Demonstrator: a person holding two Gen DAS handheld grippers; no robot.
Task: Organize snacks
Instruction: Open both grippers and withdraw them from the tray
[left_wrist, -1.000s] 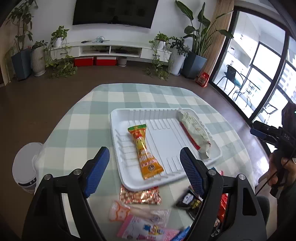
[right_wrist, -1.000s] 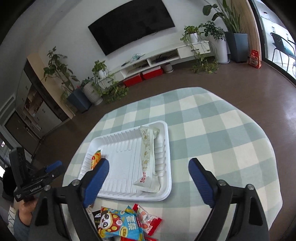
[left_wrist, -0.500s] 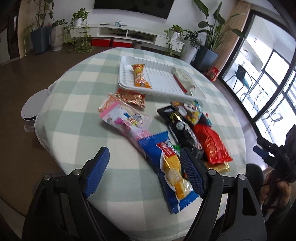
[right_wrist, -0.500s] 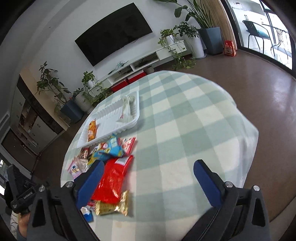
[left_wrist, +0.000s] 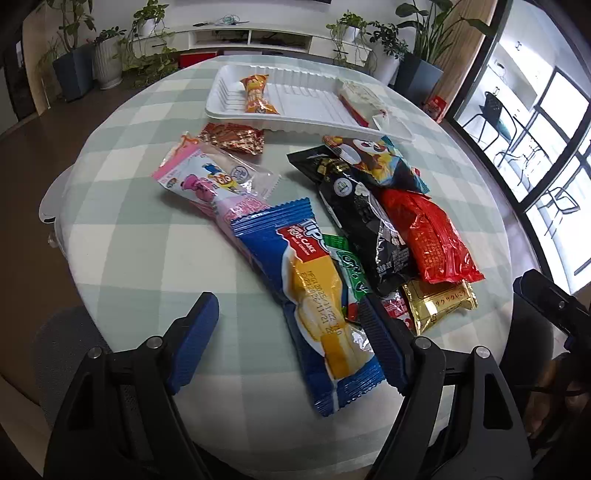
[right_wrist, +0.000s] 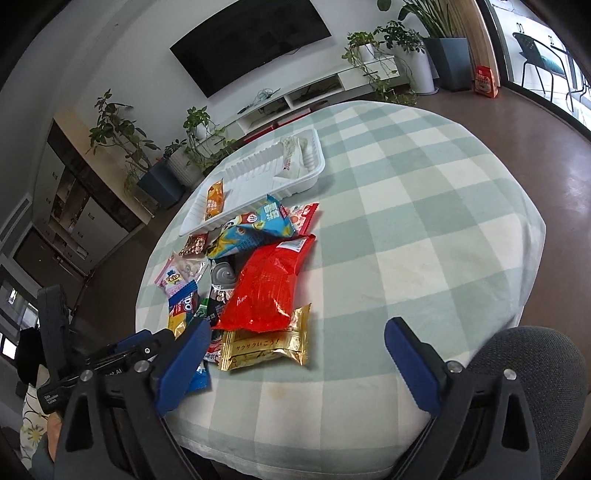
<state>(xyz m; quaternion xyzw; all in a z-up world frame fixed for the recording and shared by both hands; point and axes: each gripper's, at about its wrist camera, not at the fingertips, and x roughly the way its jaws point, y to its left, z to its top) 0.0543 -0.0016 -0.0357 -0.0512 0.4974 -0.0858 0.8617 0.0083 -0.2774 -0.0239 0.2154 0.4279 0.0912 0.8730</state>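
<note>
A white tray at the far side of the table holds an orange snack bar and a white-red packet. In front of it lie several loose snacks: a blue roll-cake pack, a pink pack, a black pack, a red bag and a gold packet. My left gripper is open above the near end of the blue pack. My right gripper is open over the gold packet, beside the red bag.
The round table has a green-checked cloth. A grey chair back stands at the near right edge. A white bin sits by the table's left side. Plants and a TV shelf line the far wall.
Both grippers have pulled back from the tray toward the near table edge, so the pile of loose snacks has come into view. Both stayed open and empty.
</note>
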